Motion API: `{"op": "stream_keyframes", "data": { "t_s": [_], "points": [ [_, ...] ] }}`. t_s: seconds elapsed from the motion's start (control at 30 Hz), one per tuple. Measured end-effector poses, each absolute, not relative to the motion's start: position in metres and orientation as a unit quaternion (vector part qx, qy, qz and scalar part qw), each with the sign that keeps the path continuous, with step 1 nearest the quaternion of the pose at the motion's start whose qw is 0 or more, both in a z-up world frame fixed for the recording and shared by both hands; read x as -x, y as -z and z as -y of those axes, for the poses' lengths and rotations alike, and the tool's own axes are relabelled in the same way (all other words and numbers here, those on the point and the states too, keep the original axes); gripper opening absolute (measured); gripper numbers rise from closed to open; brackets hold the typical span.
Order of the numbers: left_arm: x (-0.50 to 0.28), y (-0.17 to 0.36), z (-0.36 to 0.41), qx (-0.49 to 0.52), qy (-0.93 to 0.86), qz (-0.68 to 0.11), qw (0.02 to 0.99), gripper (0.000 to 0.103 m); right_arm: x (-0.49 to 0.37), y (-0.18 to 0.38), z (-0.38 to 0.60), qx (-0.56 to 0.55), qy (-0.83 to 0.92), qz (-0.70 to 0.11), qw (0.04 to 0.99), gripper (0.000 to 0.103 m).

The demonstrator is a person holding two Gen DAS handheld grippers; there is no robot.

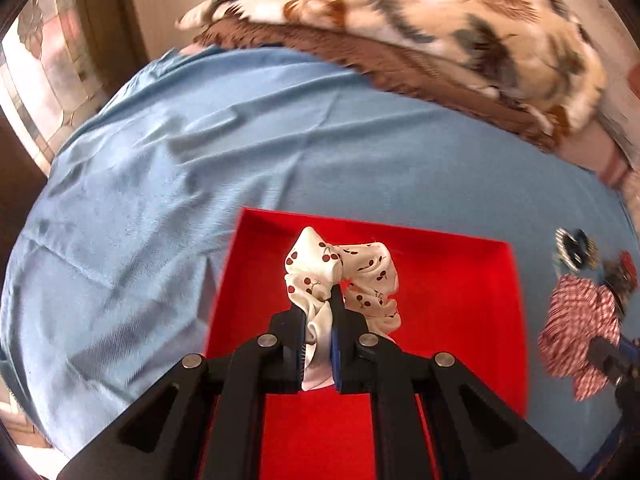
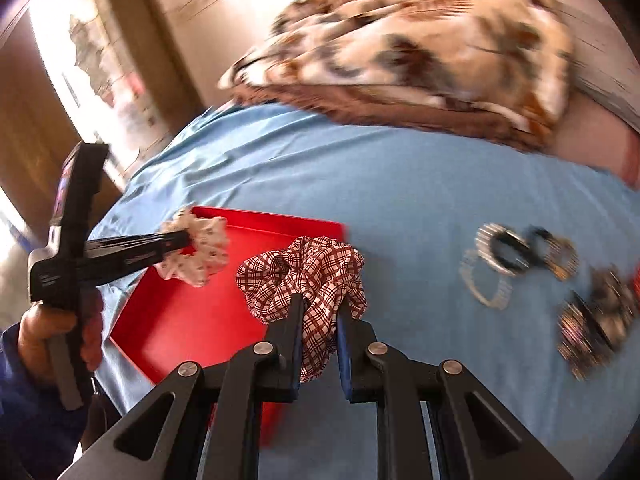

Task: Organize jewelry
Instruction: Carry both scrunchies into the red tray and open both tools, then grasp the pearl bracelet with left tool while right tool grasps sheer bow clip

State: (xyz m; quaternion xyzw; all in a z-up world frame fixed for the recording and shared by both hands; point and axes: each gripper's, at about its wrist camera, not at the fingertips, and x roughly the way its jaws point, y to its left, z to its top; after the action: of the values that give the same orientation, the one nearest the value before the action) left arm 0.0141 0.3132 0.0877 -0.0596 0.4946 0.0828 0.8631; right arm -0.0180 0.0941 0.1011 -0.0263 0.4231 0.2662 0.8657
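My left gripper point(image 1: 320, 304) is shut on a white scrunchie with red cherries point(image 1: 360, 272) and holds it over the red tray point(image 1: 460, 300). In the right wrist view the left gripper point(image 2: 188, 240) and that cherry scrunchie point(image 2: 200, 256) hang over the tray's far left corner point(image 2: 180, 320). My right gripper point(image 2: 320, 308) is shut on a red-and-white plaid scrunchie point(image 2: 304, 272) at the tray's right edge. The plaid scrunchie also shows in the left wrist view point(image 1: 580, 328). Bangles and bracelets point(image 2: 516, 256) lie on the blue sheet to the right.
A light blue sheet point(image 1: 160, 200) covers the bed. A folded brown and cream patterned blanket point(image 2: 420, 52) lies at the far side. More dark beaded jewelry point(image 2: 592, 328) sits at the right. A door and wall stand to the left.
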Motion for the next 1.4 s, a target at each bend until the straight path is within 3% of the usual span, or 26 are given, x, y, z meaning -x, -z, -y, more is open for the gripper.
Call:
{"op": "stream_keyframes", "data": {
  "t_s": [0.2, 0.3, 0.37, 0.43, 0.53, 0.63, 0.77, 0.8, 0.87, 0.97, 1.0, 1.1, 1.4],
  "points": [
    [-0.034, -0.072, -0.333, 0.075, -0.089, -0.497, 0.860, 0.015, -0.019, -0.074, -0.151, 0.067, -0.271, -0.443, 0.852, 0.018],
    [-0.035, -0.076, -0.336, 0.082, -0.082, -0.488, 0.865, 0.038, -0.030, -0.063, -0.161, 0.078, -0.260, -0.447, 0.853, 0.027],
    [-0.033, -0.080, -0.338, 0.088, -0.079, -0.480, 0.869, 0.044, -0.033, -0.061, -0.163, 0.078, -0.255, -0.449, 0.853, 0.042],
    [-0.030, -0.084, -0.338, 0.095, -0.071, -0.475, 0.872, 0.045, -0.034, -0.063, -0.162, 0.081, -0.250, -0.445, 0.856, 0.052],
    [-0.023, -0.093, -0.339, 0.110, -0.063, -0.467, 0.875, 0.048, -0.031, -0.072, -0.156, 0.080, -0.247, -0.436, 0.862, 0.055],
    [-0.009, -0.107, -0.339, 0.122, -0.056, -0.451, 0.883, 0.050, -0.022, -0.080, -0.141, 0.077, -0.233, -0.428, 0.870, 0.066],
    [0.015, -0.123, -0.336, 0.126, -0.067, -0.428, 0.893, 0.056, -0.001, -0.073, -0.114, 0.056, -0.222, -0.449, 0.864, 0.067],
    [0.020, -0.125, -0.335, 0.128, -0.069, -0.425, 0.893, 0.056, 0.002, -0.069, -0.111, 0.052, -0.222, -0.456, 0.860, 0.067],
    [0.030, -0.127, -0.333, 0.132, -0.068, -0.423, 0.894, 0.056, 0.011, -0.057, -0.108, 0.050, -0.220, -0.472, 0.852, 0.044],
    [0.046, -0.130, -0.325, 0.126, -0.065, -0.424, 0.894, 0.056, 0.018, -0.044, -0.106, 0.040, -0.226, -0.493, 0.839, 0.019],
    [0.051, -0.132, -0.321, 0.119, -0.066, -0.424, 0.895, 0.056, 0.021, -0.041, -0.105, 0.037, -0.225, -0.497, 0.837, 0.016],
    [0.064, -0.135, -0.313, 0.103, -0.069, -0.423, 0.897, 0.056, 0.028, -0.039, -0.103, 0.025, -0.223, -0.498, 0.838, 0.011],
    [0.081, -0.147, -0.286, 0.091, -0.054, -0.424, 0.900, 0.056, 0.052, -0.041, -0.090, 0.004, -0.229, -0.506, 0.832, 0.015]
  ]
}}
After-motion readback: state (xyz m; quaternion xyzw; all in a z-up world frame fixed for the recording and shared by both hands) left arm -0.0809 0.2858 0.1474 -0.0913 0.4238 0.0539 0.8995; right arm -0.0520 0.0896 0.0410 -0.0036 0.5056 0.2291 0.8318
